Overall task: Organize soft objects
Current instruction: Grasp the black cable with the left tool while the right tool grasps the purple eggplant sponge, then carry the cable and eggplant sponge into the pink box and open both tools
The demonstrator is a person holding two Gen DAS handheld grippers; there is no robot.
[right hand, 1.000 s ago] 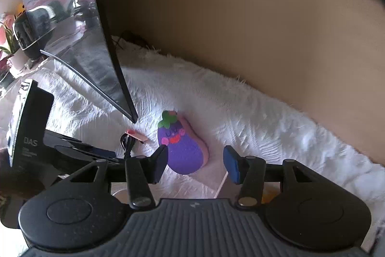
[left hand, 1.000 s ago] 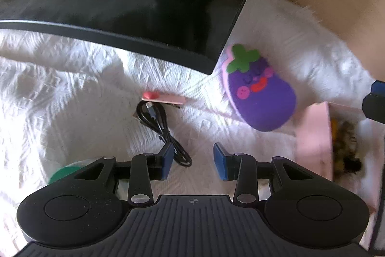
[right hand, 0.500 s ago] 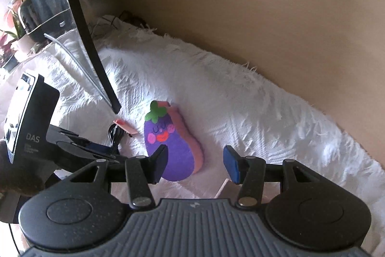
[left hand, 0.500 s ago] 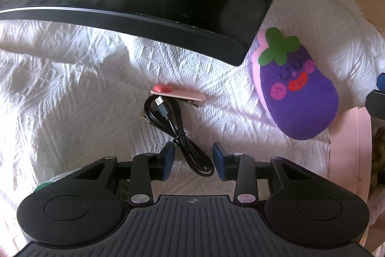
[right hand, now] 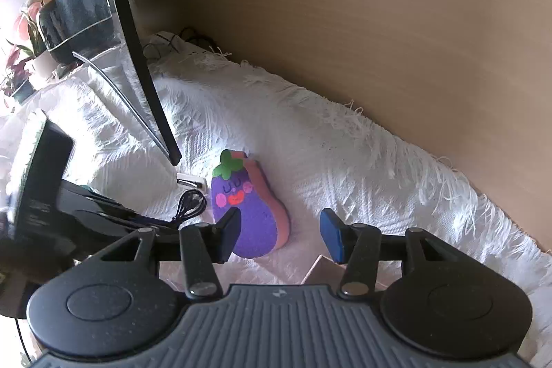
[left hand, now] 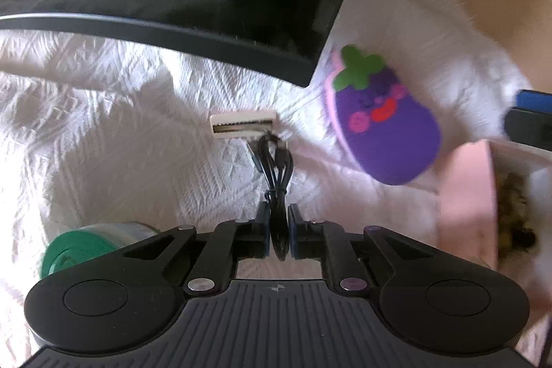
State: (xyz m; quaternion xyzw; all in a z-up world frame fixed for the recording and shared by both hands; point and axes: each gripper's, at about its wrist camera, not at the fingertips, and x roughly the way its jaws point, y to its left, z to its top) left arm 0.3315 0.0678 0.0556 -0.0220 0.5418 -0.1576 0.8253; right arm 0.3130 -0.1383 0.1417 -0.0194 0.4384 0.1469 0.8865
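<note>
The left tongs [left hand: 278, 231] are clenched on a coiled black cable [left hand: 276, 171], lifted over the white textured cloth [left hand: 103, 126]. To their right lies the purple eggplant plush [right hand: 246, 209], soft and flat, just ahead of the right tongs [right hand: 281, 235], which are spread and grasp nothing.

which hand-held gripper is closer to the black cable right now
Left. The left hand-held gripper is shut on the black cable, pinching its bundled end. The right hand-held gripper is open and hovers off to the side, by the purple eggplant plush, not touching the cable.
</note>
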